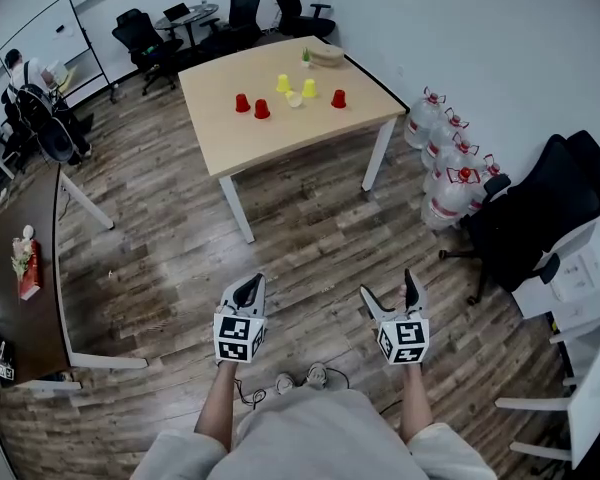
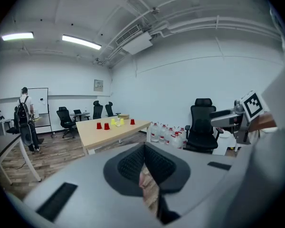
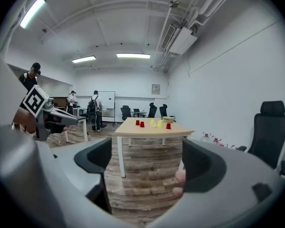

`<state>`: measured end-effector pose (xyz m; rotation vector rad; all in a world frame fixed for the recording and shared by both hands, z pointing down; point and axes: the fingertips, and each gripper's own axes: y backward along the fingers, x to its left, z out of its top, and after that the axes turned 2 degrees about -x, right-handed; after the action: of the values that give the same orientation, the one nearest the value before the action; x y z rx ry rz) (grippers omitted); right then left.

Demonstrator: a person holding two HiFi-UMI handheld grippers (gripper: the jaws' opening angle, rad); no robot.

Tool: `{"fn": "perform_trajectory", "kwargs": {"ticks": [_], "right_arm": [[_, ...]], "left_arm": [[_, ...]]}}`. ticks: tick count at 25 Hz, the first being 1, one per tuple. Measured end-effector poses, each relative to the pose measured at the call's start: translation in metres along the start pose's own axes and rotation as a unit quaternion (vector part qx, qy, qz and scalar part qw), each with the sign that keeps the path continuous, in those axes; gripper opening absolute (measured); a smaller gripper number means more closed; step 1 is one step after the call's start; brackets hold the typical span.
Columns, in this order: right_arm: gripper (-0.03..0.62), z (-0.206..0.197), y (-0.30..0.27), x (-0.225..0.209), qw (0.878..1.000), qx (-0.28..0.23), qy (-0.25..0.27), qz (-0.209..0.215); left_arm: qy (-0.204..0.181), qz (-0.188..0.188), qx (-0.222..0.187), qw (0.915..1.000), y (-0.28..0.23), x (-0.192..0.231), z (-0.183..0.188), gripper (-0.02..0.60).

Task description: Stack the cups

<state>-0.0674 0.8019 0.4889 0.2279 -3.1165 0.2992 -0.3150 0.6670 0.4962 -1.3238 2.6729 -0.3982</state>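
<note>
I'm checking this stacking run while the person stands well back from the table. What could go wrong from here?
The pale yellow cup seems to lie on its side, so it may roll when gripped. The left red cup stands close beside the second red cup, so a jaw might knock one over. The left gripper is shut and must open before grabbing.

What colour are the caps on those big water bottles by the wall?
Red. The caps of the water bottles show best in the head view.

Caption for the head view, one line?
Left tongs shut, right tongs open, both empty, far from the table holding red cups and yellow cups.
</note>
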Motion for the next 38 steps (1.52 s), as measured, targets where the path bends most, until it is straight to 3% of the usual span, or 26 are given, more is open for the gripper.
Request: {"fn": "perform_trajectory", "kwargs": {"ticks": [19,29,38], "right_arm": [[0.431,-0.006,-0.031,-0.046,1.0,0.002,0.001,0.007],[0.43,-0.01,-0.093,-0.073,1.0,0.011,0.004,-0.003],[0.428,0.012,-0.196,-0.101,1.0,0.018,0.009,-0.017]], "left_arm": [[-0.005,-0.003,0.015,0.9999,-0.057,-0.028,0.004,0.011],[0.003,-0.013,0.021,0.9997,-0.123,-0.001,0.003,0.011],[0.008,-0.036,0.023,0.9991,-0.224,0.051,0.024,0.011]]}}
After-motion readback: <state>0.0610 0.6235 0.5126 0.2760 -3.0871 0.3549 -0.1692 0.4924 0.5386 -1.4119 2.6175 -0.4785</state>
